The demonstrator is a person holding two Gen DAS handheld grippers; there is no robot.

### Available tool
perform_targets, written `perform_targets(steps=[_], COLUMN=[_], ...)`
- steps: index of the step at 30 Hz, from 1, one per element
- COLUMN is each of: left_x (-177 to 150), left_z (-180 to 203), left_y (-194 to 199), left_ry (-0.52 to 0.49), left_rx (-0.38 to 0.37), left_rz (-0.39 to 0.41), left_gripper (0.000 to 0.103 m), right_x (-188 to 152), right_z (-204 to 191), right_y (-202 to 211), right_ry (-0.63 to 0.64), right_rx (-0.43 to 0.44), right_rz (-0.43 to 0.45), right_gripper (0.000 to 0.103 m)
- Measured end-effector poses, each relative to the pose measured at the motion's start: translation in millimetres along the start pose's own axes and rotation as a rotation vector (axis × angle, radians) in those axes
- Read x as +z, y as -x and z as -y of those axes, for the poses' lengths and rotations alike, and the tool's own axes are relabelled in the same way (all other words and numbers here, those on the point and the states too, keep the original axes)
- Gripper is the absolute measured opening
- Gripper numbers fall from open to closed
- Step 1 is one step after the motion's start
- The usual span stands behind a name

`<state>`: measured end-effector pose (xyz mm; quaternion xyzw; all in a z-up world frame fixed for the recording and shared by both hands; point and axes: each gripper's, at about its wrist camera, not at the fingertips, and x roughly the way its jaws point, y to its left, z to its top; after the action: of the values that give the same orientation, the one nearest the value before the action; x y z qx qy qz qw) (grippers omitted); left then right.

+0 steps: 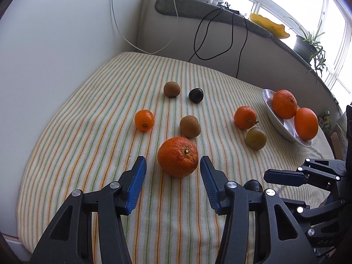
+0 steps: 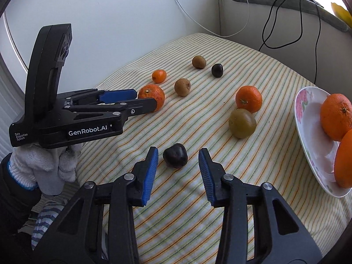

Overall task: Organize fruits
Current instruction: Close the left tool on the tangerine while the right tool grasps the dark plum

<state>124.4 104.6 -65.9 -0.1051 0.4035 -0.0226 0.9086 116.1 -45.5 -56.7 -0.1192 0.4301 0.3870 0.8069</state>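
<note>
A large orange (image 1: pixel 177 156) lies on the striped cloth (image 1: pixel 88 132). My left gripper (image 1: pixel 172 158) straddles it, open, with a small gap at each blue pad. A dark plum (image 2: pixel 175 155) lies between the fingers of my right gripper (image 2: pixel 178 149), which is open and clear of it on both sides. The right wrist view shows the left gripper (image 2: pixel 145 99) from the side around the orange (image 2: pixel 151 96). A white plate (image 2: pixel 308 132) at the right holds two oranges (image 2: pixel 335 115). Two kiwis (image 1: pixel 190 126), another dark plum (image 1: pixel 195 95), a small orange fruit (image 1: pixel 144 120), a mandarin (image 1: pixel 245 117) and a green plum (image 1: pixel 255 138) lie loose.
A white wall runs along the cloth's left side. Behind it, cables (image 1: pixel 220 33) hang from a sill with a potted plant (image 1: pixel 308 41) and a yellow dish (image 1: pixel 270 25). A white-gloved hand (image 2: pixel 44 162) holds the left gripper.
</note>
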Motion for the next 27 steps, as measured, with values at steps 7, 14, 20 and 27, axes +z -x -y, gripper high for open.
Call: perform_targets(steps=[7,14,20,27], left_x=[1.0,3.8,2.8,3.2], left_z=[1.2,4.7,3.8,2.7], left_y=[-6.7,-9.0,-8.4,-5.3], left_ry=[-0.015,-0.032,-0.023,-0.003], left_rx=[0.001,0.001,-0.003,-0.010], left_rz=[-0.014,-0.014,-0.009,-0.002], left_gripper=[0.047,0.038,0.038,0.037], right_x=[-5.1,-3.6,-4.2,-4.9], right_z=[1.5,-0.3,1.1,1.8], right_y=[-11.9,-17.4,-16.0,-10.1], right_ry=[-0.004,0.001,-0.008,-0.014], right_rx=[0.008,0.006,0.011,0.014], right_rz=[-0.028,-0.043,-0.041,-0.028], right_gripper=[0.036,0.027,0.026,0.025])
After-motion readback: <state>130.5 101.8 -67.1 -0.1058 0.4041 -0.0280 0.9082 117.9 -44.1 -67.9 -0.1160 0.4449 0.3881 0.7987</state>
